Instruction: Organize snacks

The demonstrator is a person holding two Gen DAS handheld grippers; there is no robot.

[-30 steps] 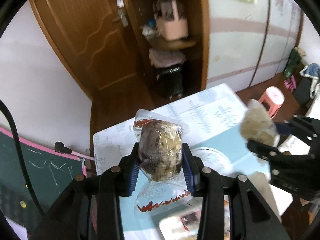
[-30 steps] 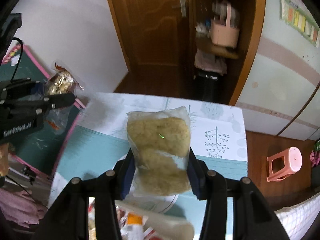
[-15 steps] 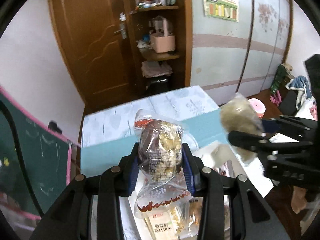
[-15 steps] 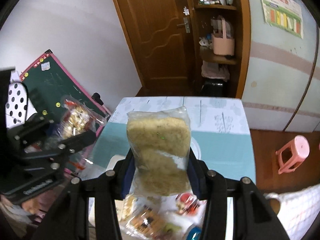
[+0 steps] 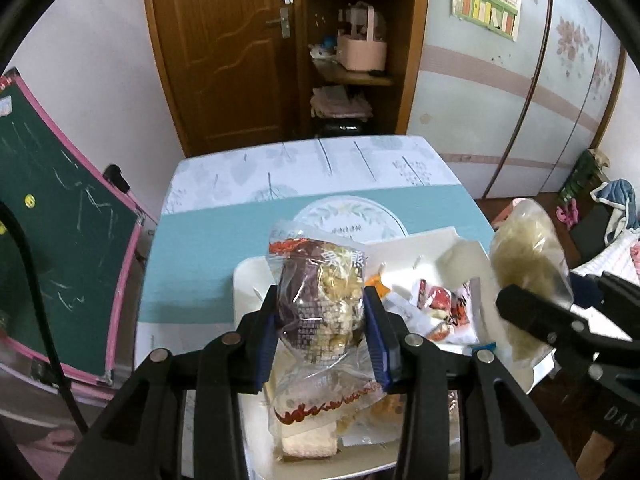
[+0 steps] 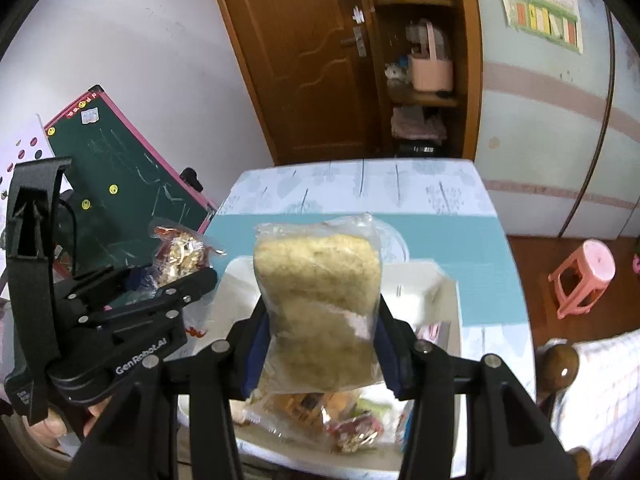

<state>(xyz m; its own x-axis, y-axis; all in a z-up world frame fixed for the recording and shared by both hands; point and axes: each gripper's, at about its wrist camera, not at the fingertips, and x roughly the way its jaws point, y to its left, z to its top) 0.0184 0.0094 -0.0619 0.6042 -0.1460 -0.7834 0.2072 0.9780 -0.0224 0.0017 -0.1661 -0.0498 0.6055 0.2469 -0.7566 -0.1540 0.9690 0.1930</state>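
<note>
My left gripper (image 5: 322, 322) is shut on a clear packet of brown and yellow nut brittle (image 5: 320, 300), held above a white tray (image 5: 250, 280) with several snack packets (image 5: 436, 308). In the right wrist view my right gripper (image 6: 320, 344) is shut on a clear bag of pale crumbly rice cake (image 6: 318, 296), over the same tray (image 6: 236, 280). That rice cake bag (image 5: 524, 268) also shows at the right of the left wrist view. The left gripper (image 6: 176, 280) with its brittle packet (image 6: 180, 252) appears at the left of the right wrist view.
The tray sits on a table with a teal and white cloth (image 5: 192, 264). A green chalkboard with a pink frame (image 5: 60, 240) leans to the left of the table. A pink stool (image 6: 584, 280) stands on the floor to the right. A wooden door (image 5: 224, 48) and shelves (image 5: 360, 52) are behind.
Both grippers have swung over the table and sunk toward the tray, each keeping its packet. The tray and its snacks have come into view below them.
</note>
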